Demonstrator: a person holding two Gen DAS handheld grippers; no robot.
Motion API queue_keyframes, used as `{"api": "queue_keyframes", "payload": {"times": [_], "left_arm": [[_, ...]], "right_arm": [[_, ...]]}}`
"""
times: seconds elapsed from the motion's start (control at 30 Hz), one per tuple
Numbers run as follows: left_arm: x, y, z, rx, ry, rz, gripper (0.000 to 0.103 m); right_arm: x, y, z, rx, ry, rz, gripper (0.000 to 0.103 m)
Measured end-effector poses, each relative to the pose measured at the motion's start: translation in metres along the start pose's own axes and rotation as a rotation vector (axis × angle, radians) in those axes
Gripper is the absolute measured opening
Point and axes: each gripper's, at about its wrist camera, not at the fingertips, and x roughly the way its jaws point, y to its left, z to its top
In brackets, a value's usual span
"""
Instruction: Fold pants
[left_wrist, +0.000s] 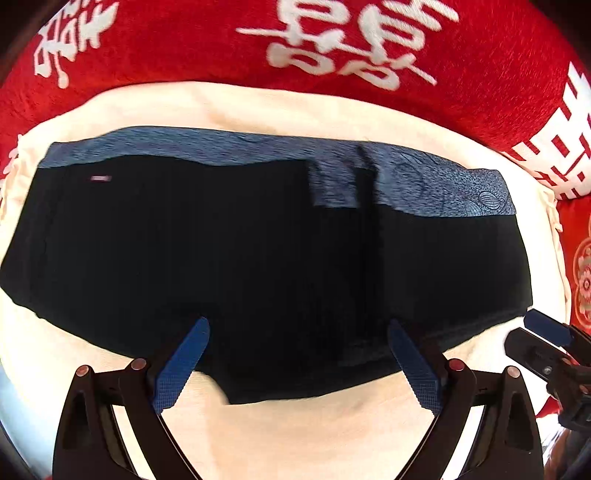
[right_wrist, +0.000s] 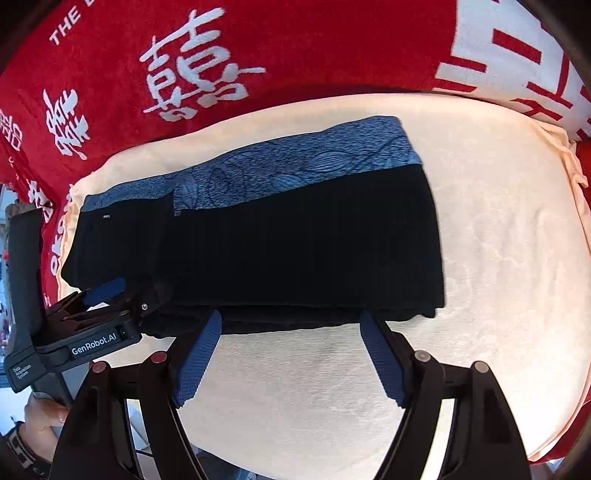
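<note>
- Pants (left_wrist: 221, 251): black, blue patterned band along far edge, lying on cream cloth (left_wrist: 295, 424).
- Left gripper (left_wrist: 297, 328): jaws apart over pants' near edge.
- Right gripper (left_wrist: 546, 328): at right, beside pants' corner.
- Red blanket (left_wrist: 184, 55): beyond.

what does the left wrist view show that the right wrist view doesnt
Only the left wrist view shows the left hand-held gripper from behind, open at the near hem, and the small tag clearly. Only the right wrist view shows the person's hand on the GenRobot.AI handle, and bare cream cloth right of the pants. Both show the folded black pants, blue patterned waistband and red blanket.
</note>
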Motion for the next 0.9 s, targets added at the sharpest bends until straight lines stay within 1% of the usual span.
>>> {"api": "queue_keyframes", "payload": {"times": [0.13, 0.2, 0.27, 0.37, 0.47, 0.57, 0.63, 0.7, 0.73, 0.8, 0.9], "left_arm": [[-0.012, 0.043, -0.002, -0.015, -0.007, -0.008, 0.097], [-0.017, 0.068, -0.005, -0.041, -0.009, 0.007, 0.097], [-0.022, 0.096, -0.012, -0.082, -0.021, 0.032, 0.097], [-0.027, 0.13, -0.019, -0.149, -0.031, 0.037, 0.097], [-0.03, 0.16, -0.027, -0.205, -0.038, 0.04, 0.097], [-0.031, 0.186, -0.034, -0.26, -0.042, 0.038, 0.097], [-0.032, 0.2, -0.039, -0.292, -0.048, 0.036, 0.097], [-0.032, 0.208, -0.041, -0.313, -0.06, 0.032, 0.097], [-0.03, 0.205, -0.04, -0.325, -0.067, 0.03, 0.097], [-0.032, 0.217, -0.043, -0.349, -0.082, 0.011, 0.097], [-0.036, 0.241, -0.046, -0.395, -0.118, -0.038, 0.097]], "right_arm": [[0.013, 0.05, 0.004, -0.038, -0.002, -0.004, 0.08], [0.022, 0.079, 0.007, -0.079, 0.003, -0.003, 0.08], [0.032, 0.101, 0.01, -0.117, 0.019, -0.003, 0.08], [0.053, 0.131, 0.014, -0.154, 0.062, 0.004, 0.08], [0.069, 0.155, 0.015, -0.197, 0.086, -0.011, 0.081], [0.085, 0.168, 0.013, -0.209, 0.129, -0.005, 0.08], [0.093, 0.173, 0.011, -0.225, 0.142, -0.027, 0.08], [0.098, 0.177, 0.009, -0.247, 0.152, -0.04, 0.08], [0.101, 0.179, 0.007, -0.249, 0.166, -0.03, 0.08], [0.109, 0.18, 0.004, -0.234, 0.197, -0.021, 0.08], [0.114, 0.185, -0.002, -0.261, 0.19, -0.046, 0.081]]}}
